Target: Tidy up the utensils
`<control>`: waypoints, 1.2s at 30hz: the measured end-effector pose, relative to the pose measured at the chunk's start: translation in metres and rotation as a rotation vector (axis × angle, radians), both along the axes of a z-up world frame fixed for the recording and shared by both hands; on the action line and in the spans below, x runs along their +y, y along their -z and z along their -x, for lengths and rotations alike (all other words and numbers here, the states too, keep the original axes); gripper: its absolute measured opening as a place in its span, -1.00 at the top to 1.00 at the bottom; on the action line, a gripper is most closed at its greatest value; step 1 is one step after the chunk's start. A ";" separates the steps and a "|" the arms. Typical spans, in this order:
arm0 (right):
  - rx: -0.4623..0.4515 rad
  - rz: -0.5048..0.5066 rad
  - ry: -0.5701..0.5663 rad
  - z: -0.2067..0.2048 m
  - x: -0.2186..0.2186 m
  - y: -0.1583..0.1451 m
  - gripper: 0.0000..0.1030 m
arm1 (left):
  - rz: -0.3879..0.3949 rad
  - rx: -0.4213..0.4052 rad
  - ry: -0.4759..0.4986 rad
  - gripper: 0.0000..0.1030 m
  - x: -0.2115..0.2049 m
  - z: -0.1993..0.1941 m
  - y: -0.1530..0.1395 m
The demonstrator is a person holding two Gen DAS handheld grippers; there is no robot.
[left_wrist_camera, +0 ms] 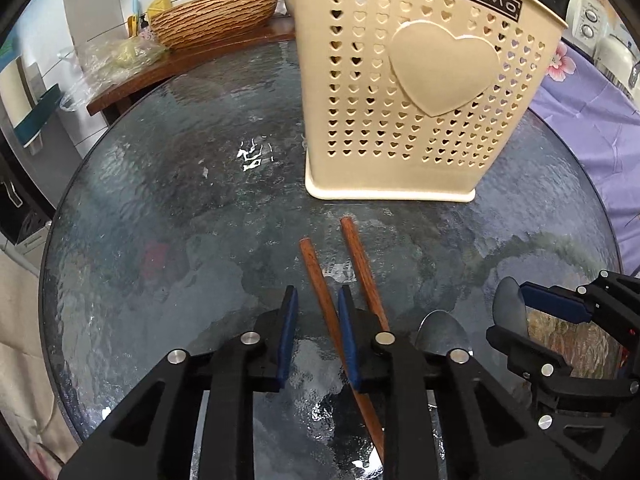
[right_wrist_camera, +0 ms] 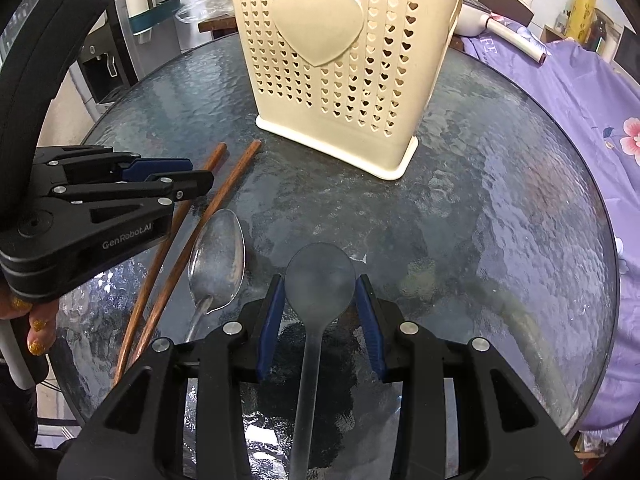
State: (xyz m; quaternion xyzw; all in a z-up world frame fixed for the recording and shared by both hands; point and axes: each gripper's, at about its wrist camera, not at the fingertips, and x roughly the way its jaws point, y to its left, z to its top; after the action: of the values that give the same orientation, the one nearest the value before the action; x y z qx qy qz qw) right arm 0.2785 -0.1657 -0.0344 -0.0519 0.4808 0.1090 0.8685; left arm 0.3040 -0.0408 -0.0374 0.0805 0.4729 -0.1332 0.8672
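Note:
A beige perforated utensil holder (left_wrist_camera: 416,92) with a heart stands on the round glass table (left_wrist_camera: 168,200); it also shows in the right wrist view (right_wrist_camera: 340,64). Two brown wooden chopsticks (left_wrist_camera: 320,280) lie before it. My left gripper (left_wrist_camera: 318,300) is open, its fingers astride one chopstick. My right gripper (right_wrist_camera: 320,292) is open, with a dull grey spoon (right_wrist_camera: 320,276) lying between its fingers. A shiny metal spoon (right_wrist_camera: 218,256) lies between that spoon and the chopsticks (right_wrist_camera: 192,224). The left gripper (right_wrist_camera: 176,178) shows at the left of the right wrist view, over the chopsticks.
A wooden counter (left_wrist_camera: 192,60) with a wicker basket (left_wrist_camera: 216,16) and plastic bags stands behind the table. A purple floral cloth (right_wrist_camera: 568,92) covers furniture to the right. A water dispenser (right_wrist_camera: 116,40) stands at the far left.

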 end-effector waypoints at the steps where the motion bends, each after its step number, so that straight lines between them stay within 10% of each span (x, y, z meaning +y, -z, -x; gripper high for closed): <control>1: 0.004 0.001 0.001 -0.001 0.000 0.000 0.28 | -0.003 0.001 0.003 0.68 -0.002 0.000 0.000; 19: -0.051 -0.100 0.022 0.000 -0.015 -0.006 0.29 | 0.073 0.013 -0.059 0.87 -0.001 -0.009 -0.003; 36: -0.265 -0.222 0.049 0.037 -0.042 -0.064 0.29 | 0.219 -0.204 -0.081 0.87 0.022 0.033 -0.080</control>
State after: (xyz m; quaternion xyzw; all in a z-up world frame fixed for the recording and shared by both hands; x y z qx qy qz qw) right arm 0.2416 -0.2074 0.0298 0.0420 0.3482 0.1322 0.9271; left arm 0.2711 -0.0193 0.0428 -0.0206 0.3680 -0.1402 0.9189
